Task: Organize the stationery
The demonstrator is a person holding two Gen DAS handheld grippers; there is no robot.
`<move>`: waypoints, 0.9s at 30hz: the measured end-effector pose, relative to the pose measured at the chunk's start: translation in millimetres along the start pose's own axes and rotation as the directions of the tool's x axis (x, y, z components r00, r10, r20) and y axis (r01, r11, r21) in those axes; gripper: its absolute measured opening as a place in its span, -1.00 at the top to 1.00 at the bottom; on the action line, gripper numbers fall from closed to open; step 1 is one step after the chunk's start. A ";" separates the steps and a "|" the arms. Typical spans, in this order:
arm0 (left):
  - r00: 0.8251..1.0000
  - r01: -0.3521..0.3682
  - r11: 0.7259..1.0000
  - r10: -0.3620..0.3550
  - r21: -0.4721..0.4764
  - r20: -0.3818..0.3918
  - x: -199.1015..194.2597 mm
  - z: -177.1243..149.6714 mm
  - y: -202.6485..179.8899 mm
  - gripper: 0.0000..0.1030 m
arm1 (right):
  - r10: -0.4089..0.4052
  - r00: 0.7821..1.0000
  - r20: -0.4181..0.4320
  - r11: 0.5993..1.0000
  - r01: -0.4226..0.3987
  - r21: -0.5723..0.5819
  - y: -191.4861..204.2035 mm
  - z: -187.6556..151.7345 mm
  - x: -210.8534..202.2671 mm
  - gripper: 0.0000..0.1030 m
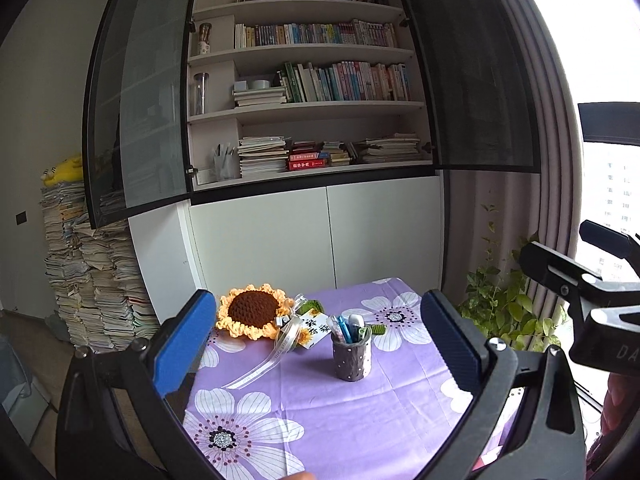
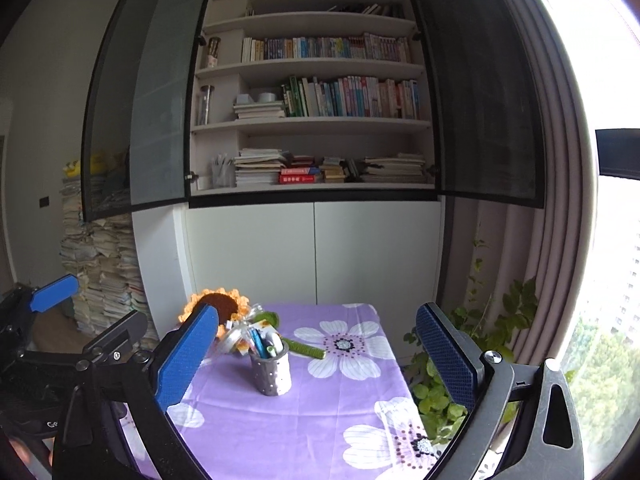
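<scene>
I look at the pen cup as my marker; it stands upright on the purple flower cloth with the pens already poking out of its top. My left gripper is spread wide with nothing between its blue pads, and my right gripper is spread wide and empty too. Both hang in the air on my side of the cup, not touching it, pointing almost level toward the bookshelf behind. From the left one the cup sits just right of the middle, and from the right one it sits a bit left of the middle, so the cup lies ahead between my two tools and I cannot tell which is nearer. The yarn sunflower lies behind the cup, to its left. No loose pens lie near the cup, so I think the tidy-up is about done.
</scene>
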State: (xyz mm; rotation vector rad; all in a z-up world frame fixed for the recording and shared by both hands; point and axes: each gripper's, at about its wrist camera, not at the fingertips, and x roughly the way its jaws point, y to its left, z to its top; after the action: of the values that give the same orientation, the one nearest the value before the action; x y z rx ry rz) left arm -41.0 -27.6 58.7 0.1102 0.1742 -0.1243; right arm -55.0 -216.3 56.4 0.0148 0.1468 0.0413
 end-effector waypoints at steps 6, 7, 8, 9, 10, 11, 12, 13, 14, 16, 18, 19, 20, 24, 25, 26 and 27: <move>1.000 -0.007 0.999 0.008 -0.035 0.022 -12.2 8.3 6.3 -0.98 | 0.002 0.999 0.050 1.000 -0.001 -0.020 6.0 7.6 -19.5 -0.99; 1.000 -0.010 0.999 0.011 -0.034 0.024 -13.2 8.2 6.3 -0.98 | 0.002 0.999 0.054 1.000 -0.001 -0.022 6.5 7.8 -20.9 -0.99; 1.000 -0.012 0.999 0.013 -0.032 0.025 -13.1 8.3 5.8 -0.98 | 0.002 0.998 0.057 1.000 0.000 -0.023 6.4 7.5 -21.6 -0.99; 1.000 -0.013 0.999 0.013 -0.030 0.023 -12.6 8.0 5.4 -0.98 | 0.002 0.998 0.057 1.000 -0.001 -0.022 6.3 6.4 -22.5 -0.99; 1.000 -0.012 1.000 0.012 -0.028 0.020 -12.0 7.5 5.0 -0.98 | 0.003 0.999 0.054 1.000 -0.001 -0.020 6.1 5.8 -21.9 -0.99; 1.000 -0.010 1.000 0.011 -0.028 0.016 -12.0 7.0 4.0 -0.98 | 0.004 0.999 0.048 1.000 -0.003 -0.017 5.9 5.3 -22.6 -0.99; 1.000 -0.009 1.000 0.009 -0.028 0.011 -11.0 6.9 3.6 -0.98 | 0.008 0.999 0.041 1.000 -0.007 -0.012 5.4 5.1 -21.6 -0.99; 1.000 -0.007 1.000 0.007 -0.027 0.007 -10.2 6.9 3.3 -0.98 | 0.014 0.999 0.034 1.000 -0.013 -0.006 5.1 4.8 -20.5 -0.99; 1.000 -0.007 1.000 0.007 -0.027 0.006 -11.3 6.7 3.0 -0.98 | 0.018 0.999 0.029 1.000 -0.018 -0.002 4.2 5.0 -19.4 -0.99; 1.000 -0.007 1.000 0.007 -0.026 0.008 -11.4 6.7 2.6 -0.98 | 0.017 1.000 0.024 1.000 -0.017 0.002 3.3 5.0 -17.9 -0.99; 1.000 -0.007 1.000 0.007 -0.025 0.012 -11.7 6.3 2.0 -0.98 | 0.013 1.000 0.023 1.000 -0.013 0.002 2.8 4.0 -17.9 -0.99; 1.000 -0.006 1.000 0.007 -0.025 0.013 -11.9 6.3 1.9 -0.98 | 0.011 1.000 0.023 1.000 -0.011 0.001 2.9 4.1 -18.3 -0.99; 1.000 -0.006 1.000 0.006 -0.025 0.014 -12.8 6.3 1.9 -0.98 | 0.010 1.000 0.024 1.000 -0.010 0.002 3.0 4.0 -19.0 -0.99; 1.000 -0.006 1.000 0.006 -0.019 0.018 -14.7 6.2 1.1 -0.98 | 0.009 0.999 0.030 1.000 -0.009 0.004 3.3 4.3 -21.0 -0.99; 1.000 -0.006 1.000 0.006 -0.021 0.019 -15.5 6.5 1.5 -0.98 | 0.009 0.999 0.032 1.000 -0.009 0.003 3.7 4.6 -21.4 -0.99; 1.000 -0.005 1.000 0.006 -0.022 0.022 -16.3 6.6 1.9 -0.98 | 0.008 0.999 0.033 1.000 -0.008 0.002 4.1 5.0 -21.5 -0.99; 1.000 -0.004 1.000 0.005 -0.024 0.024 -17.2 6.9 2.3 -0.98 | 0.009 0.999 0.034 1.000 -0.009 0.002 3.9 4.9 -21.4 -0.99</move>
State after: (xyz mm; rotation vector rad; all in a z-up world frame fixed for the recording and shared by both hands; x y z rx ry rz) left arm -56.3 -24.2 68.7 0.0852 0.1517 -0.1188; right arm -75.5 -213.4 64.4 0.0186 0.1132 0.0496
